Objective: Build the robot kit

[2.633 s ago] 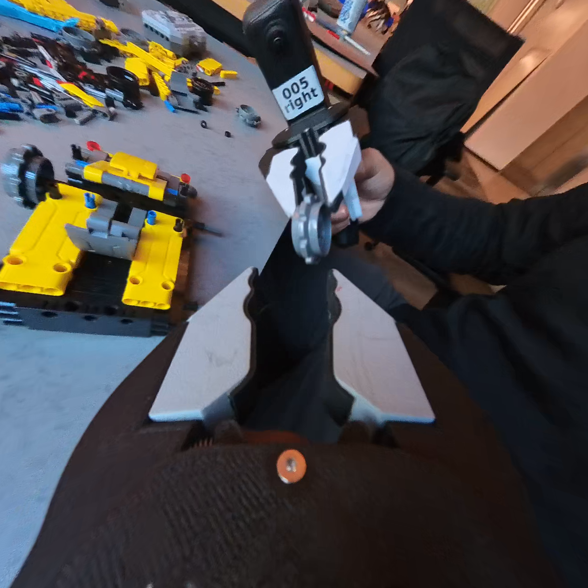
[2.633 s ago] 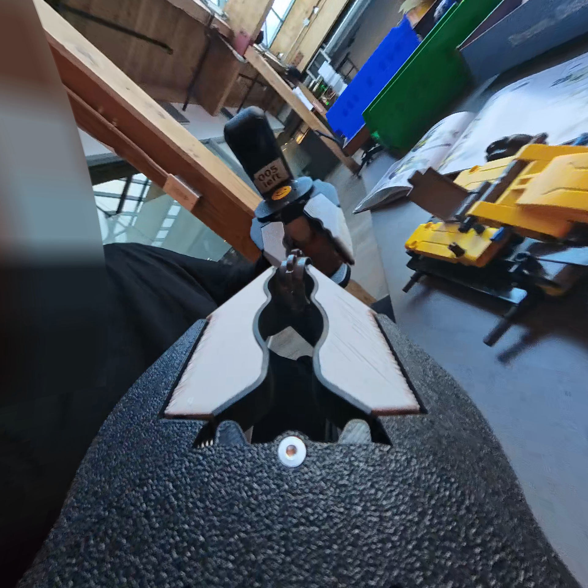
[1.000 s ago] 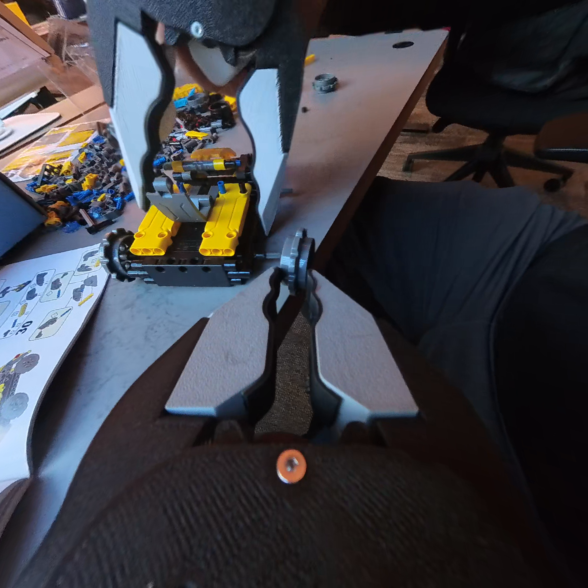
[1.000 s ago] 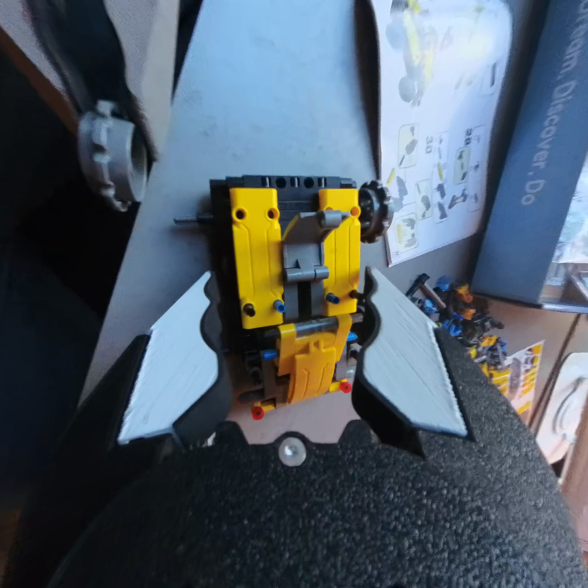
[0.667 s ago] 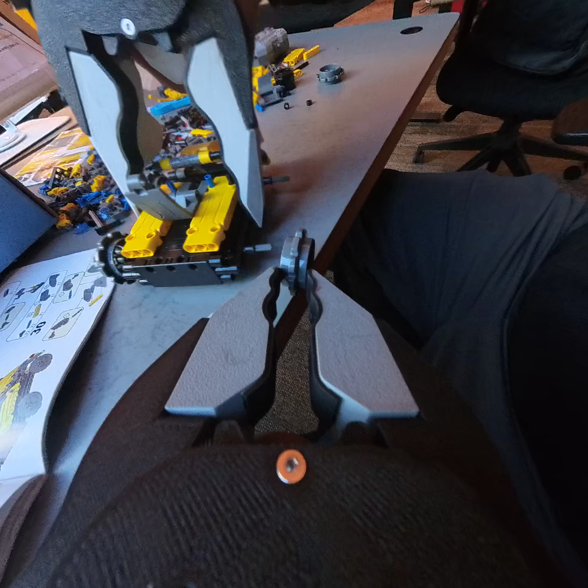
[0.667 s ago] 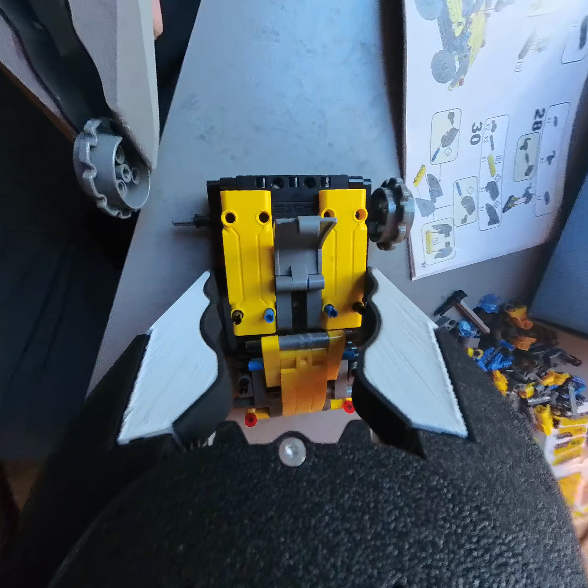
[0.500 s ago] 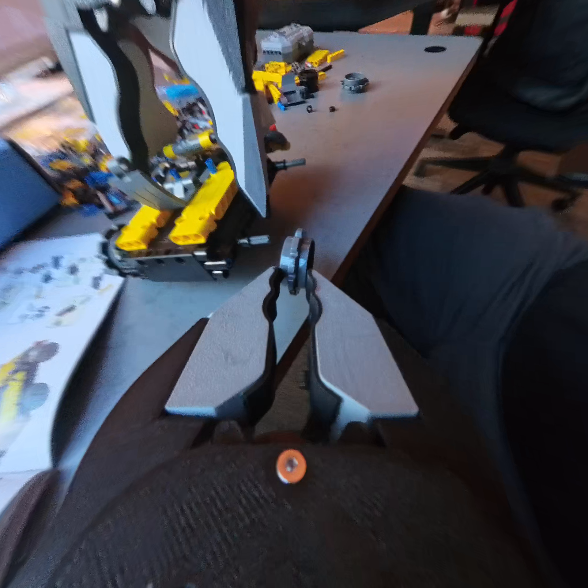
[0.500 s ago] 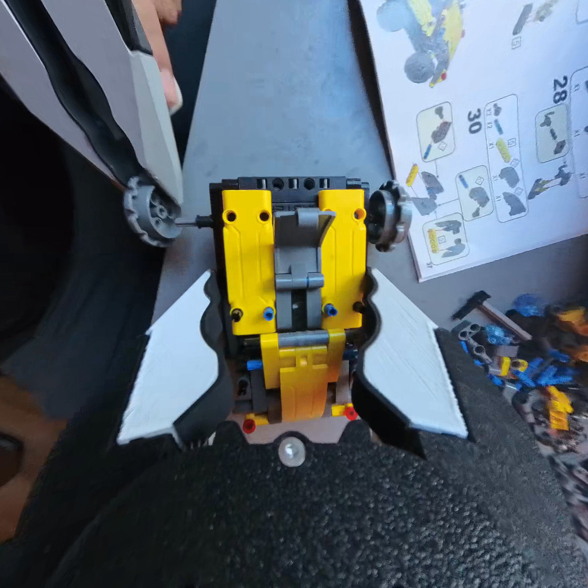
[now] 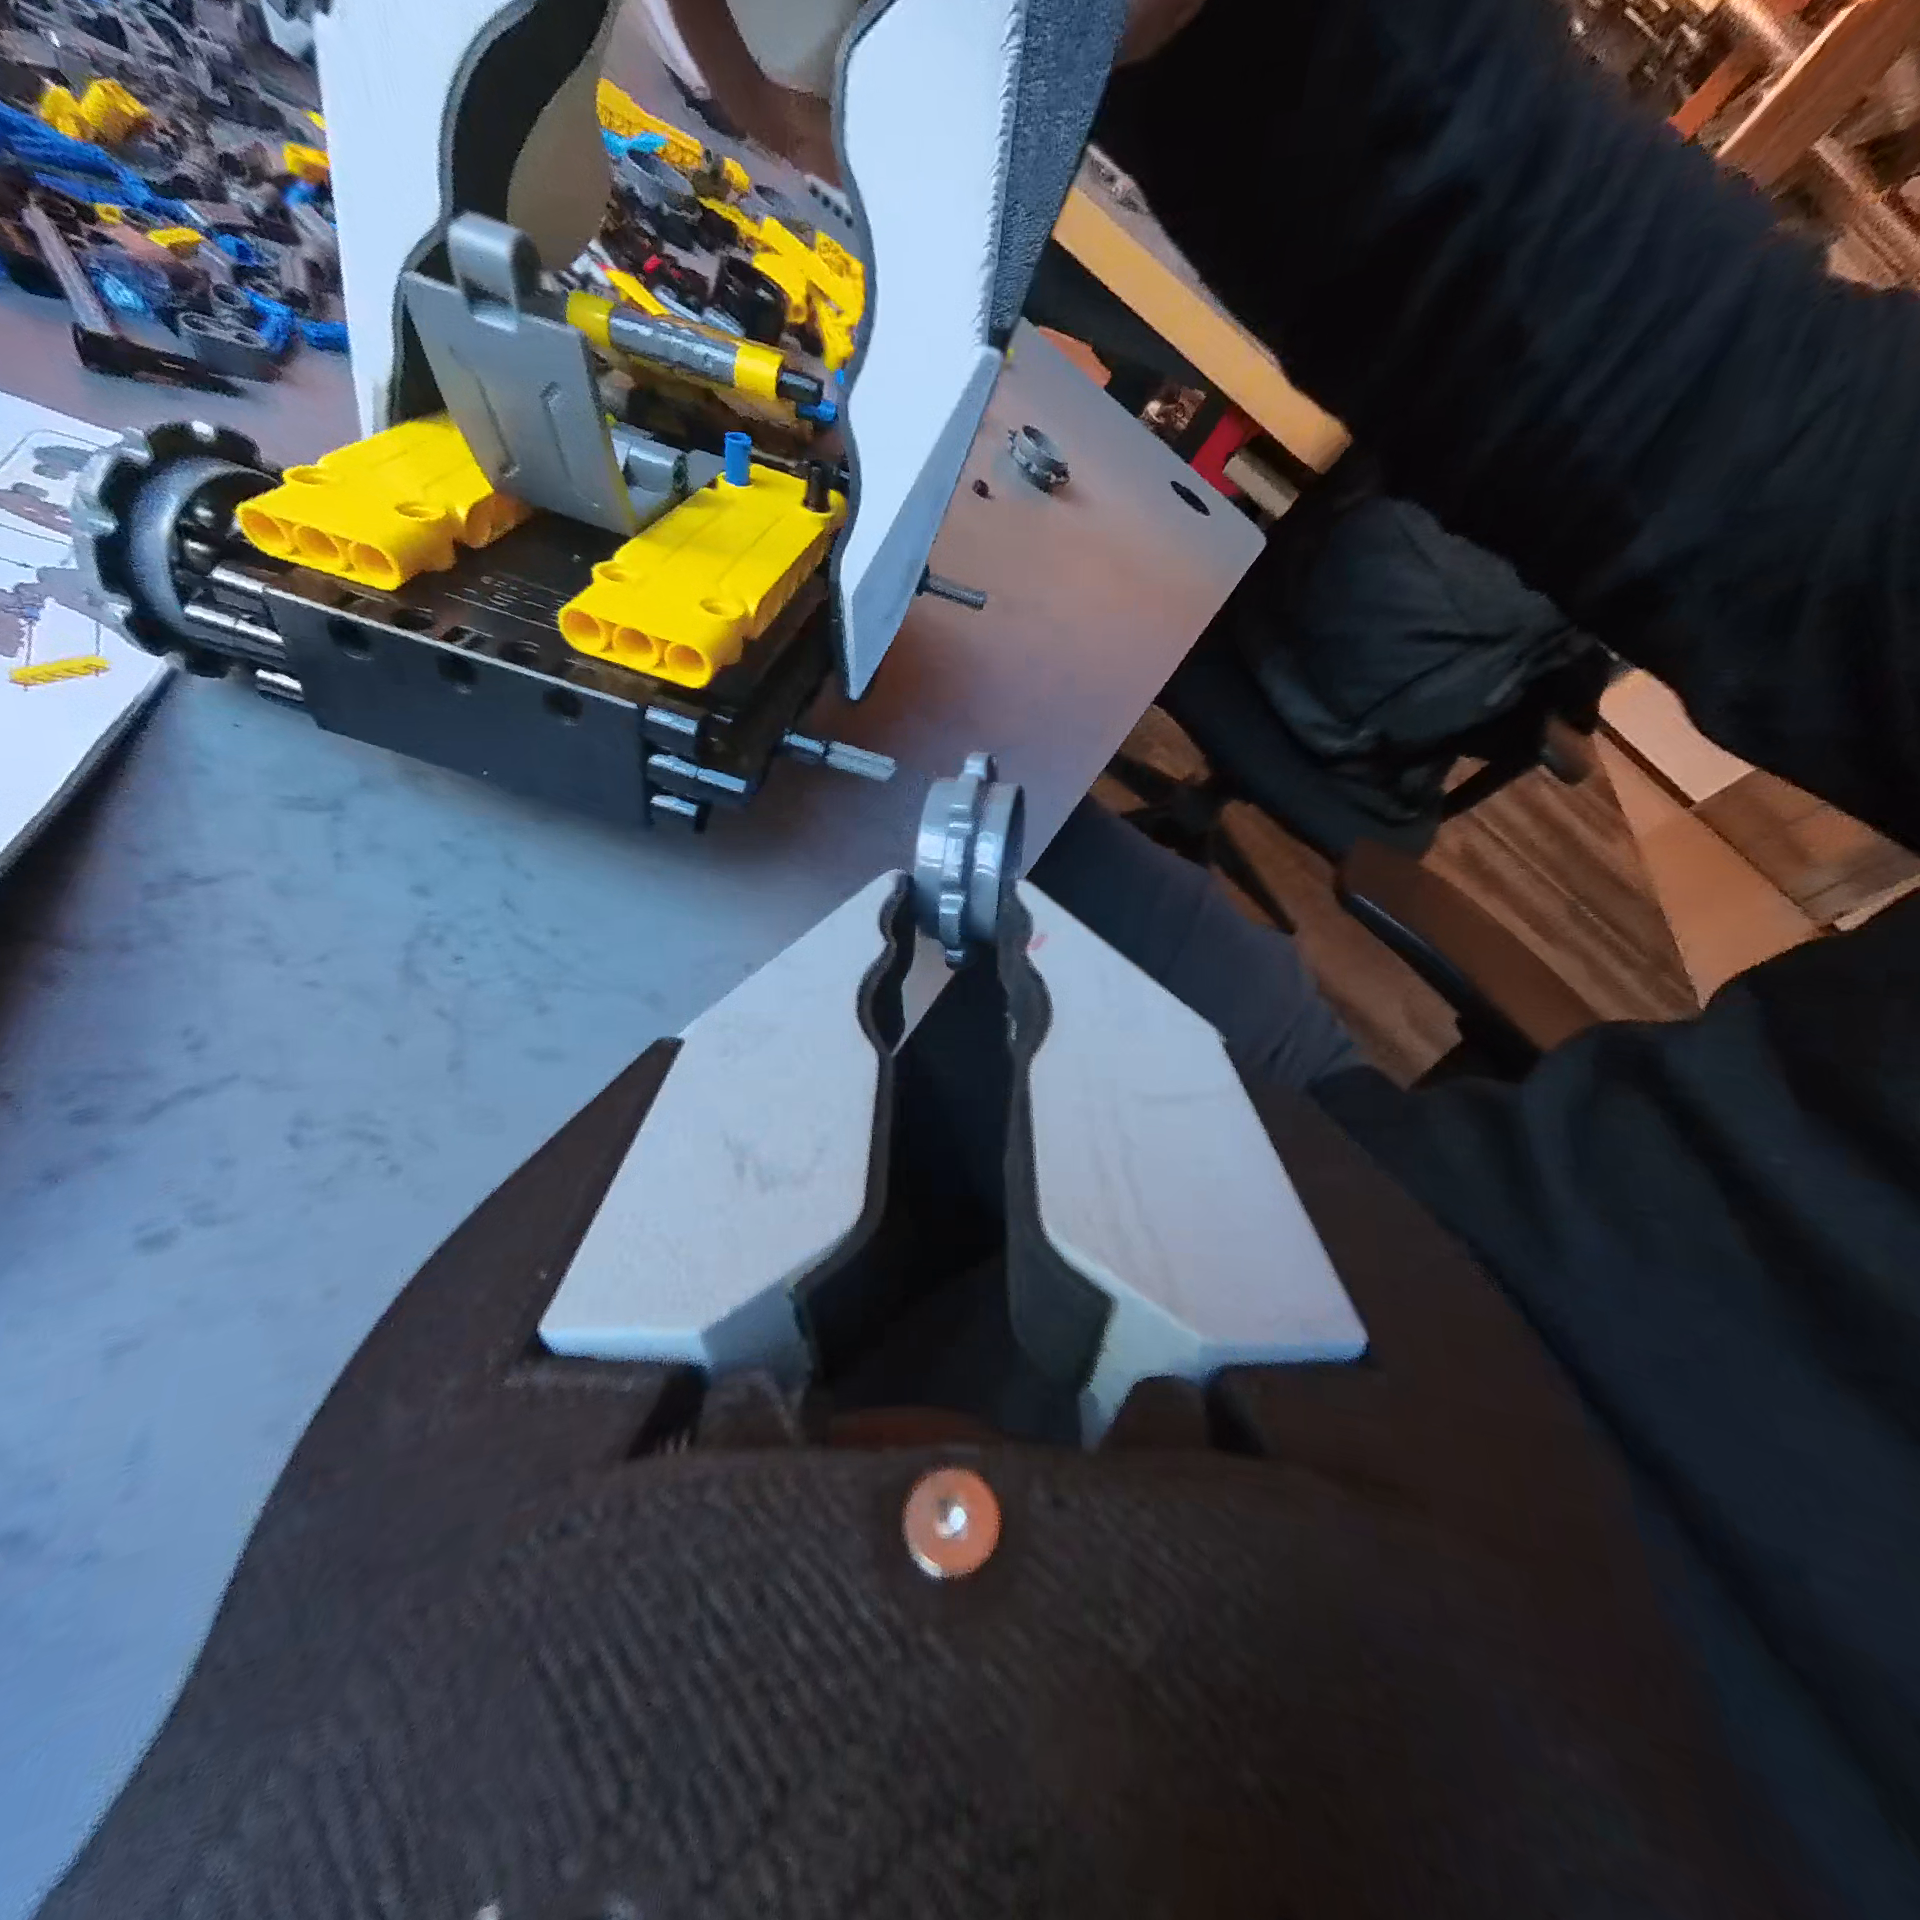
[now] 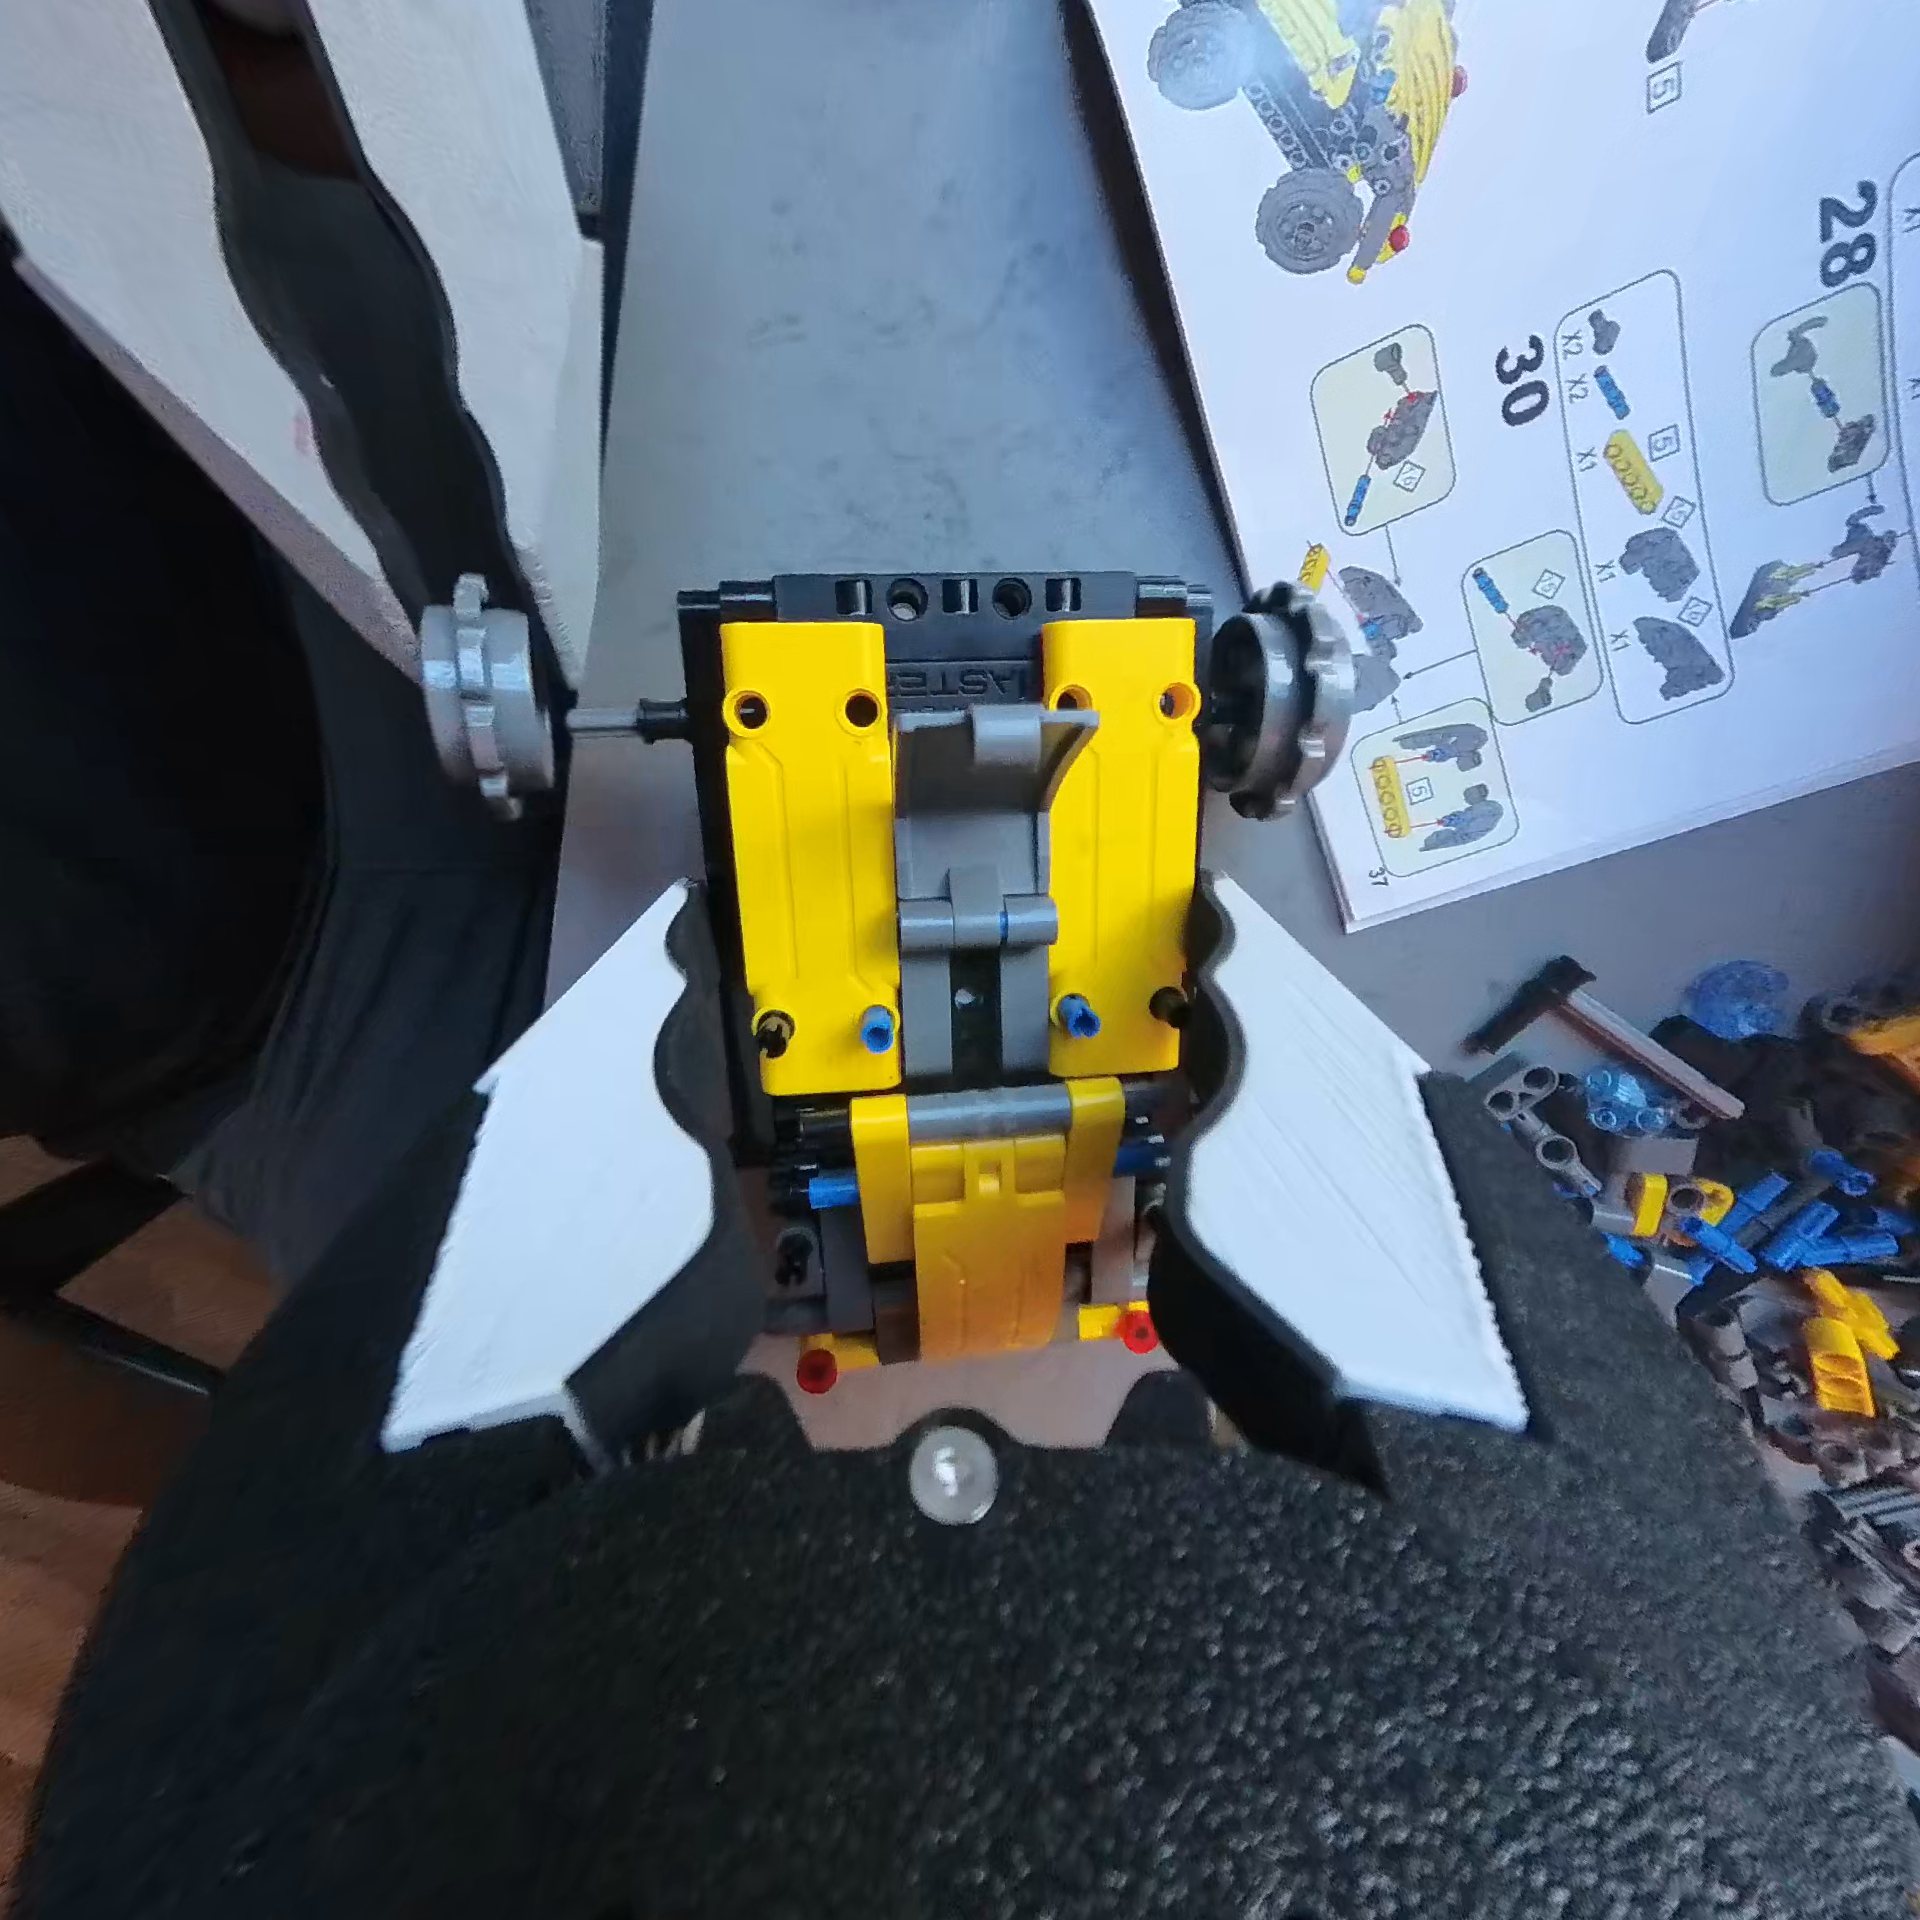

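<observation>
My left gripper is shut on a light grey toothed wheel hub, held on edge at its fingertips. The hub sits right at the tip of a thin axle that sticks out of a black and yellow brick vehicle model on the grey table. In the right wrist view the hub meets the axle end. My right gripper straddles the model from above, pads against both its sides. A dark hub is fitted on the model's other side.
An open instruction booklet lies beside the model. Loose blue, yellow and dark pieces are heaped behind it. Another grey hub lies near the table's far corner. The table edge runs just past the axle; a black sleeve and office chair are beyond.
My left gripper has carried the grey hub in from beside the table edge up to the axle tip. My right gripper has stayed clamped over the model.
</observation>
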`<action>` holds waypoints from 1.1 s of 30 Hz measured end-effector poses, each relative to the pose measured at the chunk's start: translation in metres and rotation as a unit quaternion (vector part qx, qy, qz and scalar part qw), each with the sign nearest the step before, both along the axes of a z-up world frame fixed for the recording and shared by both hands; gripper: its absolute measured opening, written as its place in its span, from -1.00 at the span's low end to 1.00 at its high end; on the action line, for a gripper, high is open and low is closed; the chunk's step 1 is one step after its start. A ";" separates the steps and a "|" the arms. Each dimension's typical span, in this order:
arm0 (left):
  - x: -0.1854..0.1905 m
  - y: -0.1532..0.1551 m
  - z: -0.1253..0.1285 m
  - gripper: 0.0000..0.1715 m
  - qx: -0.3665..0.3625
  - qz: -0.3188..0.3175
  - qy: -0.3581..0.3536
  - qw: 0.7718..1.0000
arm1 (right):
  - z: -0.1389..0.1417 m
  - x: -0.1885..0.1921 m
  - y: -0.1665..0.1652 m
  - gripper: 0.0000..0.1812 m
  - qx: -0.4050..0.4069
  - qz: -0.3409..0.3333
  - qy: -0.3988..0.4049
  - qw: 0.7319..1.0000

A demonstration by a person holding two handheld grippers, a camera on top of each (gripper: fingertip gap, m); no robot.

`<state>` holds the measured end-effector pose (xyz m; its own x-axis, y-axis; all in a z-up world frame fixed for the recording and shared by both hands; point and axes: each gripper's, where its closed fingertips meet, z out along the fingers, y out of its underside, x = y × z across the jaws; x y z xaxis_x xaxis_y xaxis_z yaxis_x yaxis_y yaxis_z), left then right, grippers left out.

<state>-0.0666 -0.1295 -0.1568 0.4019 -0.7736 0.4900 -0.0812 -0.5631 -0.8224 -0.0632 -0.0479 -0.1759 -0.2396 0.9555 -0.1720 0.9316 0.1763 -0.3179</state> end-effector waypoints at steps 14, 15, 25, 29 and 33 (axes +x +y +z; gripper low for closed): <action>-0.001 0.002 -0.005 -0.86 0.445 -0.005 0.248 0.861 | -0.001 0.000 -0.006 0.00 0.002 -0.005 0.019 1.000; 0.002 -0.004 -0.006 -0.86 0.507 -0.020 0.271 0.818 | -0.001 0.000 -0.006 0.00 0.009 -0.004 0.022 1.000; 0.001 -0.001 -0.030 -0.86 0.627 -0.039 0.383 0.678 | -0.011 0.002 -0.009 0.00 0.097 -0.005 0.052 0.994; -0.003 0.012 -0.028 -0.86 0.613 -0.015 0.420 0.669 | -0.014 0.003 -0.010 0.00 0.120 -0.005 0.053 0.991; -0.005 0.011 -0.027 -0.86 0.626 -0.013 0.429 0.651 | -0.014 0.003 -0.010 0.00 0.120 -0.010 0.062 0.991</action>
